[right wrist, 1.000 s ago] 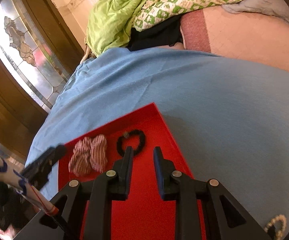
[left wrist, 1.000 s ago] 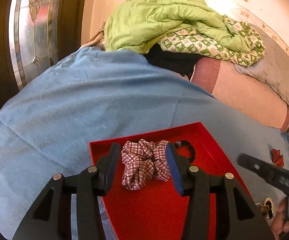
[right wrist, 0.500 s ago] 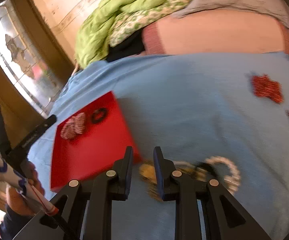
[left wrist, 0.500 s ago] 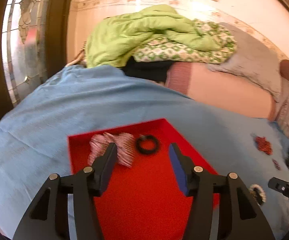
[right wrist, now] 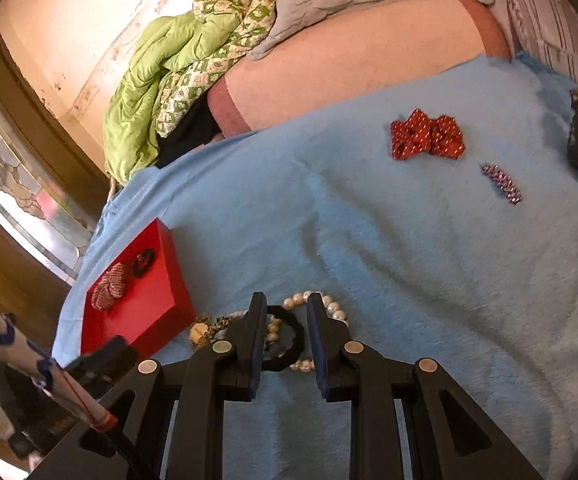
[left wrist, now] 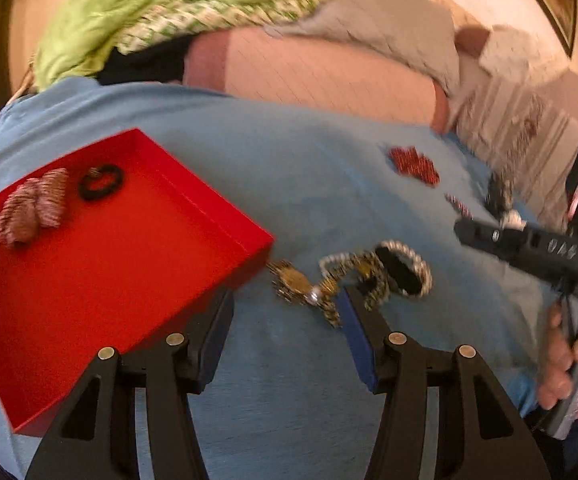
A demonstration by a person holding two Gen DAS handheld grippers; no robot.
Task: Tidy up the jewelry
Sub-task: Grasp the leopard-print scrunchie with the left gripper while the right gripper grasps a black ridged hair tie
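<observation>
Both of our grippers have swung off the red tray and over to the jewelry heap since a second ago.

Lowest in the right wrist view, our right gripper [right wrist: 287,322] hangs over the heap with its black fingers apart, a gap between them and nothing pinched. Framed in that gap lies a black hair tie [right wrist: 285,342], soft and round, ringed by a pearl bracelet [right wrist: 335,310] of glossy white beads. Just left of them sits a gold, leopard-patterned piece [right wrist: 205,330]; its shape is too blurred to tell.

At the bottom of the left wrist view, our left gripper [left wrist: 289,312] is spread wide, blue pads facing inward, empty above the fuzzy blue blanket [left wrist: 289,184].

At left, the red tray [left wrist: 101,272], square and shallow-walled, holds a crumpled plaid scrunchie [left wrist: 33,210] and a second black hair tie [left wrist: 101,182] side by side in its far corner.

Farther, at upper right in the right wrist view, a red dotted scrunchie [right wrist: 427,140] and a thin beaded clip [right wrist: 503,182] lie well apart from the heap. Beyond, a puffy green quilt [right wrist: 149,92] is bunched against the wall.
</observation>
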